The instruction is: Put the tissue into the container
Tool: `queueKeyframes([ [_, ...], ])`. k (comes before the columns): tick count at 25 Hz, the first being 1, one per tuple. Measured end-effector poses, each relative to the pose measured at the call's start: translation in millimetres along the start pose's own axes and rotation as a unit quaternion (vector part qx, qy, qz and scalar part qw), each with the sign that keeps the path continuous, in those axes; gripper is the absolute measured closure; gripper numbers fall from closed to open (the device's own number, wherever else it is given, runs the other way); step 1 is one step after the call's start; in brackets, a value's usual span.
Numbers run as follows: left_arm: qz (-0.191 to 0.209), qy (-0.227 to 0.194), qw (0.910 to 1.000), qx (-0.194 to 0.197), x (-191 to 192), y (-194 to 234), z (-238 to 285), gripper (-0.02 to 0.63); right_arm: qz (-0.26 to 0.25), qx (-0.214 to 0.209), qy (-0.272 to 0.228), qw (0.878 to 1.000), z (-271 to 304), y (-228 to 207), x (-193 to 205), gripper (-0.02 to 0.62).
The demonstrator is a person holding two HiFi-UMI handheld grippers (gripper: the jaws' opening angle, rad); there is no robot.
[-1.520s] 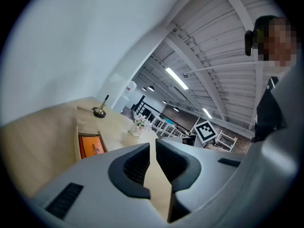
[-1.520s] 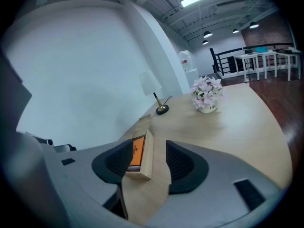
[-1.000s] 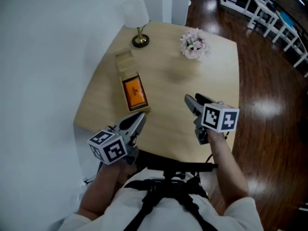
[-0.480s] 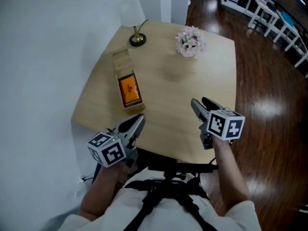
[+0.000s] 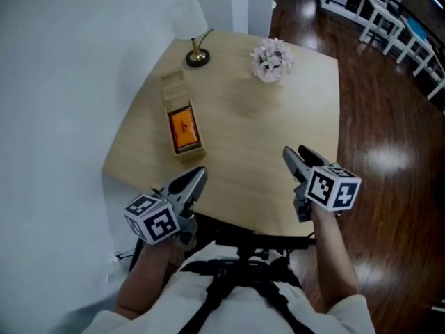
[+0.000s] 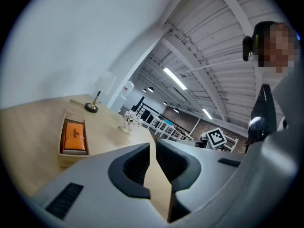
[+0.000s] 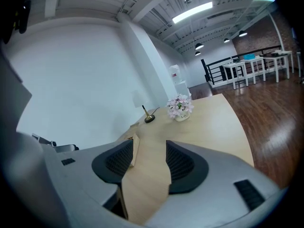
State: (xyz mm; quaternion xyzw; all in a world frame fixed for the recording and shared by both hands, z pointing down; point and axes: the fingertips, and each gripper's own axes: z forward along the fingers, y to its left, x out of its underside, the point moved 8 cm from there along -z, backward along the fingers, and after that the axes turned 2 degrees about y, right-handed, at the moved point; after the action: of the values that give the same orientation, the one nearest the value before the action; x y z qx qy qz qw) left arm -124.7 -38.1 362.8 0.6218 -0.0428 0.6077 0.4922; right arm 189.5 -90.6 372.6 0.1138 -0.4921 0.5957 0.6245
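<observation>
At the left side of the head view there is a white wall (image 5: pixel 62 82). A light wooden table (image 5: pixel 264 138) stands against it and fills the middle of the frame.

In the lower left, the left gripper (image 5: pixel 197 177) is over the near edge of the table. In the left gripper view its jaws are almost together. Only a narrow slit is between them and nothing is in it.

A little above this gripper, at the centre left, the wooden container (image 5: pixel 185 151) lies open on the table. The orange tissue (image 5: pixel 184 126) pack lies inside it, in the part nearer to the person. Neither gripper touches the container.

At the top, near the wall, stands a lamp (image 5: pixel 189 19) with a white shade and a round base. To the right of it, at the top centre, is a small pot of pink flowers (image 5: pixel 271 60).

In the lower right, the right gripper (image 5: pixel 297 153) is over the near right part of the table, well apart from the container. In the right gripper view its jaws are spread and only the table surface shows between them.

At the right side is a dark, shiny wooden floor (image 5: pixel 389 152), and white furniture (image 5: pixel 389 19) stands in the upper right corner.
</observation>
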Motion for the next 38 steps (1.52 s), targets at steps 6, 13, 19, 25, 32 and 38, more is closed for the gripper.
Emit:
queueKeyframes([
  [6,0.002,0.007,1.0,-0.005,6,-2,0,0.575,0.01,0.0,-0.017,1.0,-14,-4,0,0.368],
  [13,0.003,0.01,0.9999,-0.003,11,-15,-1,0.575,0.018,0.003,-0.026,1.0,-37,-13,0,0.368],
  [19,0.008,0.02,0.9997,-0.013,13,-23,-2,0.575,0.017,0.007,-0.036,0.999,-54,-19,7,0.37],
  [25,0.012,0.022,0.9997,-0.005,18,-28,-5,0.575,0.019,0.015,-0.039,0.999,-65,-26,21,0.402],
  [32,0.016,0.018,0.9995,0.02,23,-36,-8,0.577,-0.026,0.015,-0.037,0.999,-72,-14,30,0.442],
  [38,0.016,0.021,0.9993,0.026,27,-39,-8,0.577,-0.046,-0.001,-0.043,0.998,-75,1,35,0.51],
])
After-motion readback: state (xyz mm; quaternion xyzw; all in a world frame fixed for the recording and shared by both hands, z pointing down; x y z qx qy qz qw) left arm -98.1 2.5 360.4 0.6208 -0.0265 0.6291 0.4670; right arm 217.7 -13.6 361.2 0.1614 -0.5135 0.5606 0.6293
